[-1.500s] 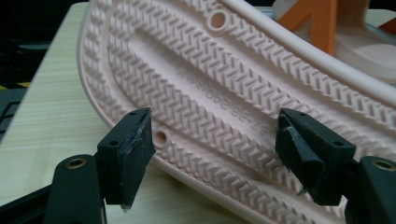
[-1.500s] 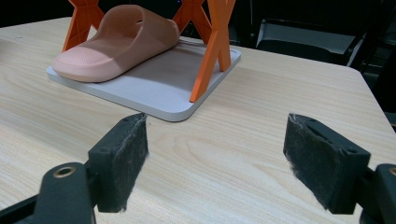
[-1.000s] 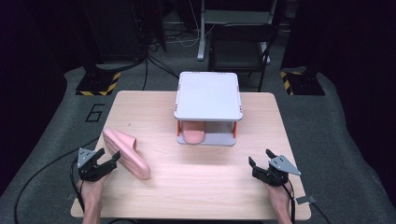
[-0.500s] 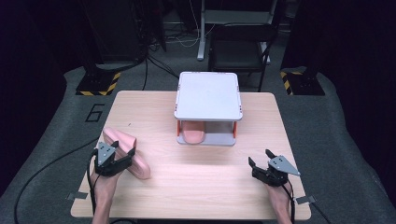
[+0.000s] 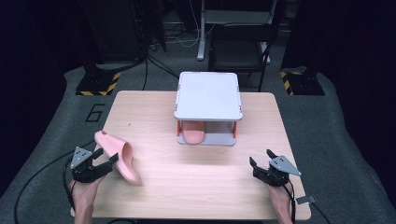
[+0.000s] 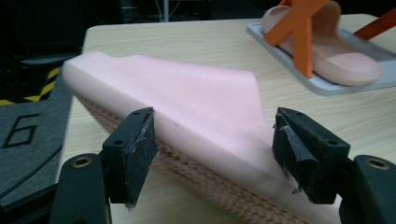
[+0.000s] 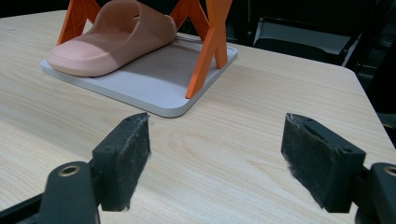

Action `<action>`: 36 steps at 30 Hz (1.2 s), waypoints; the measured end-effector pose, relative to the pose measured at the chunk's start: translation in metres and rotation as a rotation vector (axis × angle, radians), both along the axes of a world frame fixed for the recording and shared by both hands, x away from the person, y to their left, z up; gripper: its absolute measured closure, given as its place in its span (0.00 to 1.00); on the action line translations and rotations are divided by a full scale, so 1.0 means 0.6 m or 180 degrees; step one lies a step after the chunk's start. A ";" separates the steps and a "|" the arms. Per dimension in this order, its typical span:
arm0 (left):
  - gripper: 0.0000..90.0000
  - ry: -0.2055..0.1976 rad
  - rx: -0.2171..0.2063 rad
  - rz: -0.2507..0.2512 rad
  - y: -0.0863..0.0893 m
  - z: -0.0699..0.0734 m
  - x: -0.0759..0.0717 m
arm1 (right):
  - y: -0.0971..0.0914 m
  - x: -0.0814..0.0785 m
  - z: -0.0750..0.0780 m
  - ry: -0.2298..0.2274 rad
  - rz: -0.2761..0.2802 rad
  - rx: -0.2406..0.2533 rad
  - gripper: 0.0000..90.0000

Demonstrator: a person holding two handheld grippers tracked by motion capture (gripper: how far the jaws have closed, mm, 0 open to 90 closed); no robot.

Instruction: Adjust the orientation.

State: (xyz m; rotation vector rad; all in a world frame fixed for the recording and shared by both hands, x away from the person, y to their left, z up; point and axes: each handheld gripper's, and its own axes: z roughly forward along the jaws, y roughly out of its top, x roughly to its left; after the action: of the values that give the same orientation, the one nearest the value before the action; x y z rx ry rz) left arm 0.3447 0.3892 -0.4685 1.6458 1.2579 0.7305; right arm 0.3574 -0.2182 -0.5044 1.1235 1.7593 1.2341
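A pink slipper lies at the table's front left, tipped up on its side. In the left gripper view its smooth pink upper and ribbed sole sit between the jaws. My left gripper is shut across its width, with both pads against its edges. A second pink slipper rests on the bottom tray of a white rack with orange legs at the table's centre back. My right gripper is open at the front right, with nothing between its pads and only bare wood under it.
The rack's lower tray stands ahead of the right gripper. A wooden table ends close to both hands at its front edge. Dark floor with a number 6 marking and yellow-black tape lies to the left. A chair stands behind the table.
My left gripper went forward onto the slipper, then drew back towards the front left with it. The slipper has shifted slightly left and tipped onto its side. The right gripper stayed put.
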 end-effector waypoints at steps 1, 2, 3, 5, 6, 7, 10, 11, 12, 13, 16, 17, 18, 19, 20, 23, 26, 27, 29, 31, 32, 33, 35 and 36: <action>0.35 0.0020 0.0038 0.0014 0.005 0.001 -0.003 | 0.001 0.000 0.000 -0.0018 -0.0017 0.0008 0.26; 0.37 0.0025 0.0055 0.0037 0.009 0.002 -0.005 | 0.000 0.000 0.000 -0.0024 -0.0016 -0.0004 0.26; 0.37 0.0064 0.0057 0.0035 0.015 0.002 -0.007 | 0.000 0.000 0.000 -0.0024 -0.0016 -0.0004 0.26; 0.37 0.0104 -0.0025 0.0034 0.027 -0.001 -0.010 | 0.001 0.001 -0.001 -0.0019 -0.0010 0.0004 0.26; 0.38 0.0135 -0.0064 0.0025 0.035 -0.002 -0.012 | 0.000 0.001 -0.001 -0.0021 -0.0001 -0.0016 0.26; 0.39 0.0152 -0.0106 0.0033 0.041 -0.004 -0.014 | 0.000 0.000 -0.001 -0.0019 0.0008 -0.0022 0.26; 0.39 0.0178 -0.0062 0.0007 0.055 -0.006 -0.019 | 0.000 0.000 0.000 -0.0021 0.0011 -0.0035 0.26; 0.40 0.0202 -0.0014 0.0025 0.059 -0.007 -0.020 | 0.000 0.000 0.000 -0.0023 0.0004 -0.0028 0.26; 0.40 0.0218 0.0006 0.0041 0.061 -0.009 -0.021 | 0.000 0.000 0.000 -0.0028 -0.0001 -0.0023 0.26; 0.40 0.0274 0.0065 0.0067 0.065 -0.013 -0.022 | 0.000 0.000 0.000 -0.0031 -0.0002 -0.0025 0.26; 0.41 0.0256 0.0027 0.0050 0.071 -0.028 -0.020 | 0.000 0.000 0.000 -0.0027 0.0006 -0.0025 0.26; 0.41 0.0188 -0.0113 0.0031 0.071 -0.035 -0.018 | 0.000 0.000 0.000 -0.0027 0.0006 -0.0025 0.26; 0.41 0.0186 -0.0198 -0.0022 0.072 -0.040 -0.015 | 0.000 0.000 0.000 -0.0031 0.0009 -0.0028 0.26; 0.41 0.0166 -0.0217 -0.0019 0.070 -0.045 -0.012 | 0.001 0.000 -0.001 -0.0021 0.0016 -0.0015 0.26; 0.41 0.0191 -0.0186 0.0009 0.068 -0.050 -0.009 | 0.001 0.000 -0.001 -0.0015 0.0021 -0.0014 0.26; 0.41 0.0318 -0.0039 0.0105 0.063 -0.066 -0.002 | 0.001 0.000 -0.001 -0.0023 0.0010 -0.0022 0.26; 0.40 0.0373 -0.0022 0.0091 0.060 -0.076 0.001 | 0.000 0.000 -0.001 -0.0020 0.0015 -0.0021 0.26; 0.40 0.0351 -0.0088 0.0096 0.061 -0.077 0.001 | 0.000 0.000 -0.001 -0.0019 0.0009 -0.0020 0.26; 0.39 0.0325 -0.0062 0.0111 0.061 -0.076 0.002 | 0.000 0.000 0.000 -0.0002 -0.0008 -0.0016 0.26; 0.39 0.0335 -0.0053 0.0102 0.061 -0.075 0.002 | 0.000 0.000 -0.001 -0.0001 -0.0009 -0.0014 0.26; 0.39 0.0335 -0.0040 0.0097 0.061 -0.075 0.001 | -0.001 0.000 0.000 0.0002 -0.0003 -0.0015 0.26; 0.39 0.0281 -0.0065 0.0118 0.061 -0.075 0.000 | 0.000 0.000 0.000 -0.0012 -0.0006 -0.0009 0.26; 0.35 0.0181 -0.0169 0.0120 0.064 -0.069 -0.003 | -0.002 -0.001 0.001 -0.0048 -0.0007 0.0006 0.26; 0.33 0.0091 -0.0255 0.0128 0.066 -0.061 -0.006 | -0.004 -0.002 0.003 -0.0089 -0.0025 0.0033 0.25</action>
State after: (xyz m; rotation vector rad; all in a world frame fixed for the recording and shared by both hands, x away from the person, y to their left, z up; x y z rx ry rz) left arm 0.3414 0.4288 -0.5051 1.5751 1.3271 0.6744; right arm 0.3562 -0.2204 -0.5027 1.1128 1.7282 1.2498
